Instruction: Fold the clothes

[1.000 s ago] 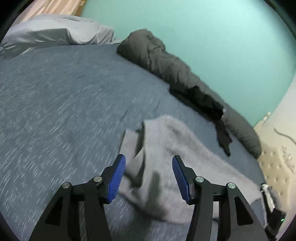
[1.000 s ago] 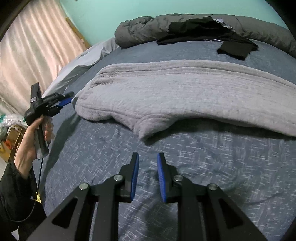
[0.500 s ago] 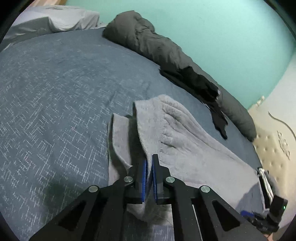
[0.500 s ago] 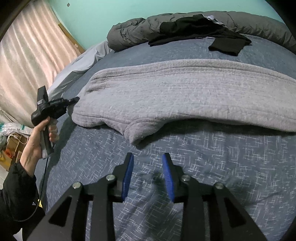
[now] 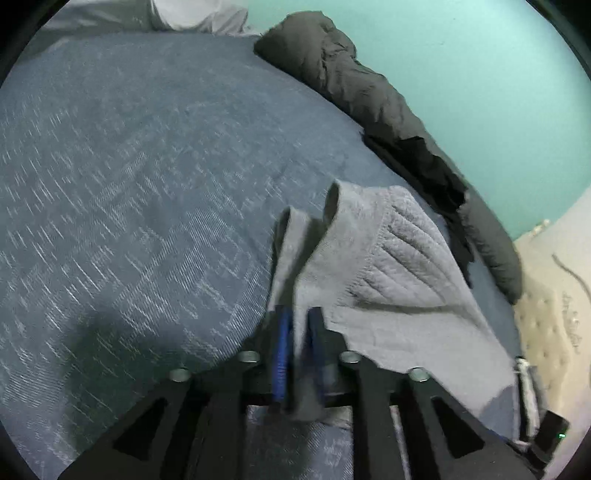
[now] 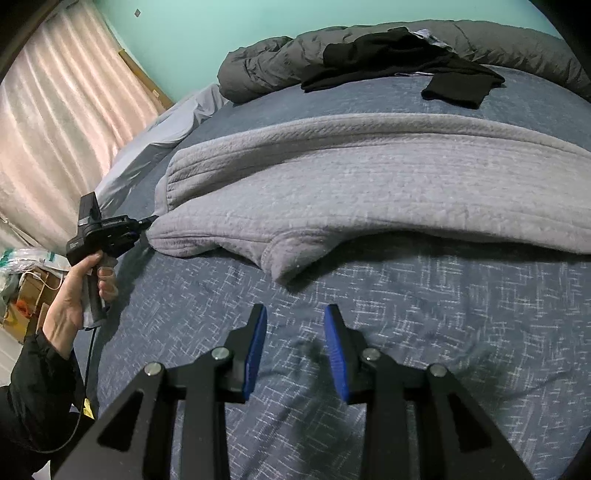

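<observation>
The grey garment (image 6: pixel 369 184) lies spread across the blue bedspread (image 6: pixel 443 314), its long axis running left to right in the right wrist view, with one rounded corner (image 6: pixel 284 266) drooping toward the camera. That view shows the whole length of the garment; the left wrist view shows only one end (image 5: pixel 369 258), where the ribbed edge is lifted and folded into two upright ridges. The left gripper (image 5: pixel 295 332) sits at that end with a fold of grey cloth between its blue pads (image 5: pixel 281 354); its jaws are opening, a narrow gap stands between them, and motion blur hides whether the pads still press on the cloth. The right wrist view shows the same gripper from outside (image 6: pixel 107 236), held by a hand (image 6: pixel 70 310) in a black sleeve (image 6: pixel 33 387), its tip at the left edge of the garment. The right gripper (image 6: pixel 295 325) hovers over bare bedspread, jaws apart with nothing between them, short of the drooping corner. A dark duvet (image 6: pixel 266 70) lies rolled along the teal wall (image 6: pixel 221 22), with black clothes (image 6: pixel 406 59) on it. Only the right wrist view shows the pink curtain (image 6: pixel 55 129) and the boxes (image 6: pixel 26 295) beside the bed; only the left wrist view shows the cream tufted headboard (image 5: pixel 546 314).
</observation>
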Tool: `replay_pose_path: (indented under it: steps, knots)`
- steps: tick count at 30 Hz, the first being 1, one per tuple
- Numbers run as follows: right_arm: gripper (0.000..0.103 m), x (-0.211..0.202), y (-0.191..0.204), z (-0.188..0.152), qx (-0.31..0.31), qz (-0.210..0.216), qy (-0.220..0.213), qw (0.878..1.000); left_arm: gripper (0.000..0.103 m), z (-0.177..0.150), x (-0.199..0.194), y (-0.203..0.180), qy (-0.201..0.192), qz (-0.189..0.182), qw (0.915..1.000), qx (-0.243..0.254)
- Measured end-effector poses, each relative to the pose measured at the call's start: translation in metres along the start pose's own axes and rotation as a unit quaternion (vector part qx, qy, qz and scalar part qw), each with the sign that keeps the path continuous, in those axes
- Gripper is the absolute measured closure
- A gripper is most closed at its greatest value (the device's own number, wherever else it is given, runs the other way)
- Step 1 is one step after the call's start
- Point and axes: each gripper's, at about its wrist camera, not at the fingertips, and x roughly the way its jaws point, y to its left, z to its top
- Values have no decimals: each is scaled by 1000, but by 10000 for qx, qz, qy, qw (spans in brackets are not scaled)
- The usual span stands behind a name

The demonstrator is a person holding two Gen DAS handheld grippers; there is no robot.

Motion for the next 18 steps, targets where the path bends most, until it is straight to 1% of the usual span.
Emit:
replay_pose_path:
  steps: [1,2,3,5,7,8,10,12,14,18]
  knots:
    - [68,-2,-3,1,27,-41,-19,10000,73,1,-3,-5,-96,99,9999,65]
    - [64,-4,-6,2,54,-81,-38,9999,70,2,-6,-10,-180,179,9995,172]
    - [63,-6,-9,2,88,-105,-62,9999,66,3,-10,-17,-291,331,9985,313]
    - [63,-10,-18,5,205,-146,-115,9996,65,4,-18,-27,-527,494,9963,474]
    - [63,-14,-28,8,322,-223,-170,9991,65,6,-23,-33,-696,493,9951,497]
    - [63,-16,-32,8,362,-239,-195,9989,65,7,-26,-38,-808,450,9943,529]
    - [63,-19,-40,11,414,-271,-241,9985,65,8,-27,-48,-884,321,9931,705]
    - [63,-23,-50,14,503,-331,-297,9977,65,8,-19,-61,-774,159,9927,910]
    - [63,-27,-61,16,608,-395,-357,9967,65,5,-5,-71,-599,186,9922,1077]
    - [63,-43,-101,19,1000,-678,-482,9915,66,-4,31,-65,-158,542,9920,1131]
